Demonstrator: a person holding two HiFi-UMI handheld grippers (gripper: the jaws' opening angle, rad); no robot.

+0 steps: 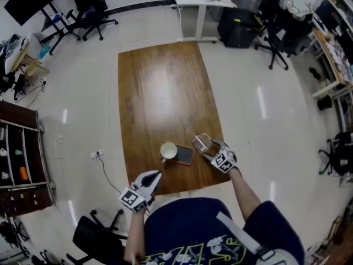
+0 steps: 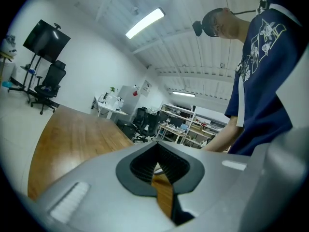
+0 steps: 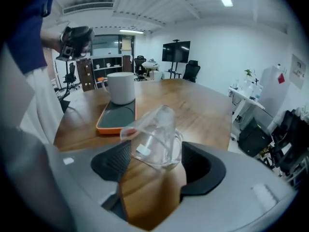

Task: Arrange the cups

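A clear glass cup [image 3: 153, 138] with a handle sits tilted between the pads of my right gripper [image 3: 155, 154], which is shut on it just above the brown table [image 1: 160, 93]. In the head view this cup [image 1: 202, 142] is near the table's front right edge, in the right gripper [image 1: 203, 144]. A white mug [image 1: 168, 150] [image 3: 120, 87] stands on a dark pad with an orange rim [image 1: 184, 155] [image 3: 115, 118], just left of the glass cup. My left gripper [image 1: 154, 177] [image 2: 155, 168] is shut and empty at the table's near edge.
Light floor surrounds the table. A dark shelf cabinet [image 1: 19, 159] stands at the left and a white desk [image 1: 201, 4] at the far end. Office chairs [image 1: 91, 10] stand around, and another chair [image 1: 96, 239] is beside me at the lower left.
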